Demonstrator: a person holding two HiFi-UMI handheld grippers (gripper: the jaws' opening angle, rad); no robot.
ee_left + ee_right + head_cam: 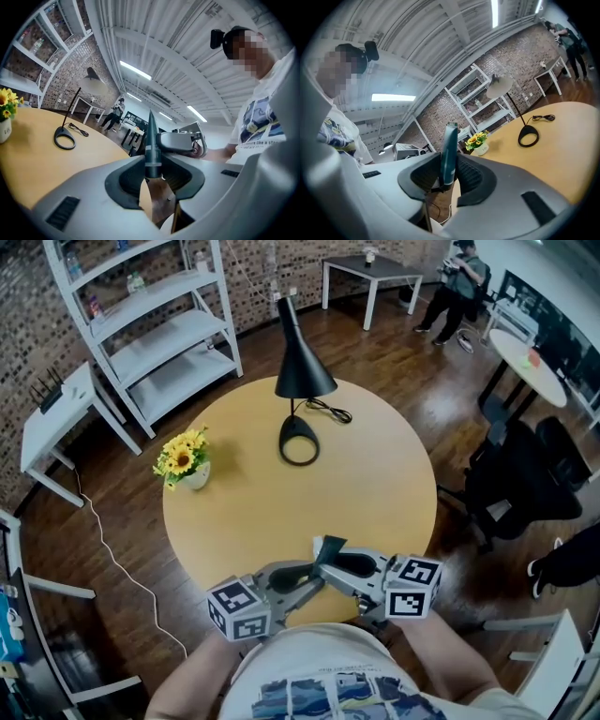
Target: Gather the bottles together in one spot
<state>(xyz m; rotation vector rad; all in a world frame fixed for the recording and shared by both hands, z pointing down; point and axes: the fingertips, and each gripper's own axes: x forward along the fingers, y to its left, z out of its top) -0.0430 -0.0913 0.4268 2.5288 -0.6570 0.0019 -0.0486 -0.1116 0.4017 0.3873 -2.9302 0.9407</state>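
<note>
Left jaws: closed together with nothing between them; my left gripper (153,140) points about level, toward the other one.
Right jaws: my right gripper (449,151) is also closed and empty.
Table (375,474): only the lamp (302,371) and flowers (183,457).
Where the bottles are: none certain; small things on the white shelf (164,329), beyond the table's far left, may be them.
Nearer hand: the left, I judge.
</note>
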